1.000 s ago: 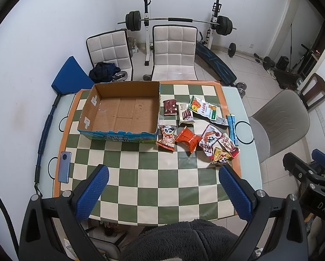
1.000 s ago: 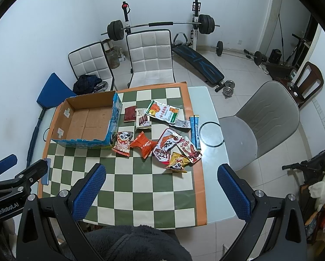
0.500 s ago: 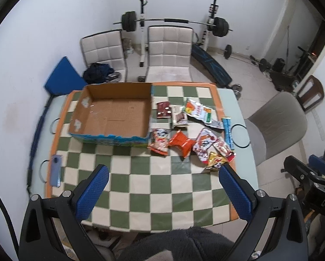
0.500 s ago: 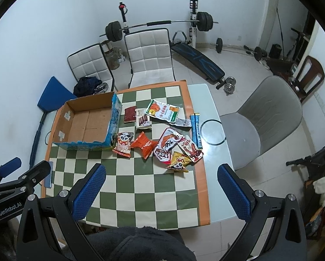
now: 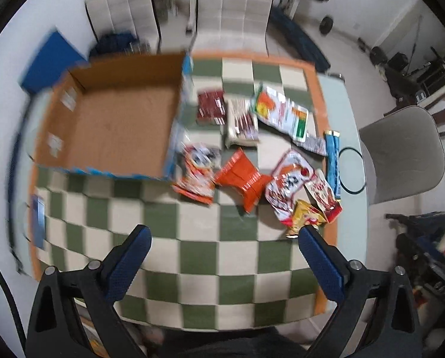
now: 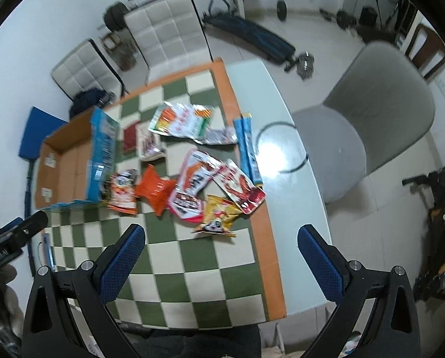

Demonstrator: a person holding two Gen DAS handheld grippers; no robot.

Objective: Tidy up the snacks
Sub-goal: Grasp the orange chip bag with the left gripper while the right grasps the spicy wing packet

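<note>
- The cardboard box (image 5: 115, 122) sits on the table (image 5: 192, 256), at its far left.
- The snack packets (image 5: 261, 155) lie scattered just right of the box.
- A phone (image 5: 38, 220) lies near the table's left edge, before the box.
- Two chairs (image 5: 231, 3) stand behind the table, another chair (image 5: 401, 155) at its right.

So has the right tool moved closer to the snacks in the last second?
Yes. The right tool has come down and forward: the yellow snack bag and checkered mat now fill more of its view.
</note>
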